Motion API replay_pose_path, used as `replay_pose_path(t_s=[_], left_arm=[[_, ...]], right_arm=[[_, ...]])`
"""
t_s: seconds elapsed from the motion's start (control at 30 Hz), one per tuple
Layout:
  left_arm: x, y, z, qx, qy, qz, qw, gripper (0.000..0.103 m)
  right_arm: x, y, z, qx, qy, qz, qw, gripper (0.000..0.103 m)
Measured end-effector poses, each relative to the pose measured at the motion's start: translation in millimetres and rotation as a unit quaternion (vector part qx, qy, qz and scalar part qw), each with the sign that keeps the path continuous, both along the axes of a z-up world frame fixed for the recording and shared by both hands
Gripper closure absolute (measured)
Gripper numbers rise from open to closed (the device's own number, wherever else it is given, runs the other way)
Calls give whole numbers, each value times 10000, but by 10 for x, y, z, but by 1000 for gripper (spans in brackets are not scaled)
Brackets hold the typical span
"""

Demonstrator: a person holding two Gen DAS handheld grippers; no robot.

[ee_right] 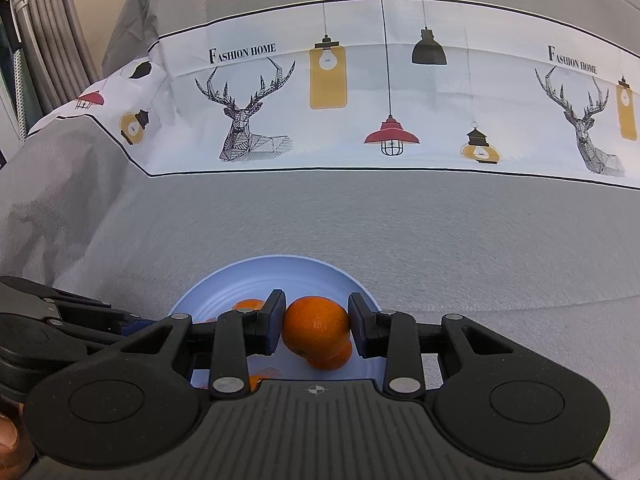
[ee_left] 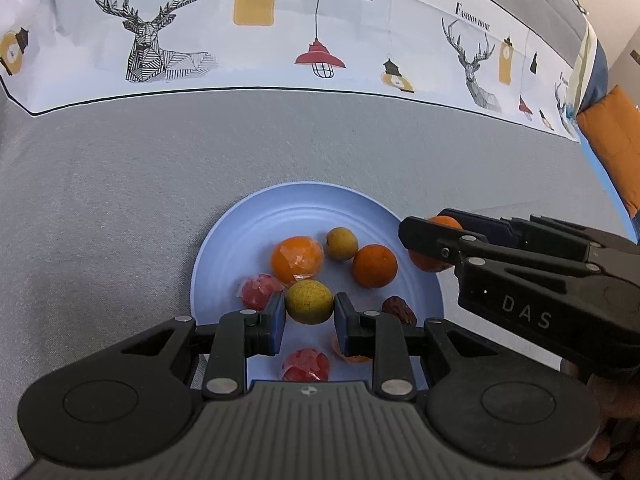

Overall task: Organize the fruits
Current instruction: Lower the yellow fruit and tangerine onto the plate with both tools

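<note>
— On the grey bedspread (ee_left: 120,184), what sits there?
— One pale blue plate (ee_left: 224,248), ringed with fine ridges, carrying the fruit. Behind it runs a white band (ee_right: 360,92) printed with deer heads, hanging lamps and the words "Fashion Home".
— And beyond the bed?
— Grey curtains (ee_right: 48,40) fill the far left corner of the right wrist view; an orange cushion (ee_left: 616,140) shows at the right edge of the left wrist view.
— What do the claws do?
— Over the plate, the left gripper (ee_left: 310,314) is clenched on a yellow-green fruit (ee_left: 310,301). Over the plate's right rim, the right gripper (ee_right: 317,322) is clamped on an orange (ee_right: 316,322), with another orange (ee_right: 336,358) under it.
</note>
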State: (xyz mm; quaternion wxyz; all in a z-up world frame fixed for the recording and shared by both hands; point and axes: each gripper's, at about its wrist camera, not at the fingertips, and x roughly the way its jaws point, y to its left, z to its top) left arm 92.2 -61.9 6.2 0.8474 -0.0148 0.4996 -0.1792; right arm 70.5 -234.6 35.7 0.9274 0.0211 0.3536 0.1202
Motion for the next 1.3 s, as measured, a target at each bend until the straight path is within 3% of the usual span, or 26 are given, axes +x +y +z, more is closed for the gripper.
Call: replay_pose_path(t_s=[1.3], left_arm=[[-12, -58, -20, 60, 13, -86, 9999, 75]], right_arm=[[-13, 60, -13, -73, -11, 46, 10000, 67]])
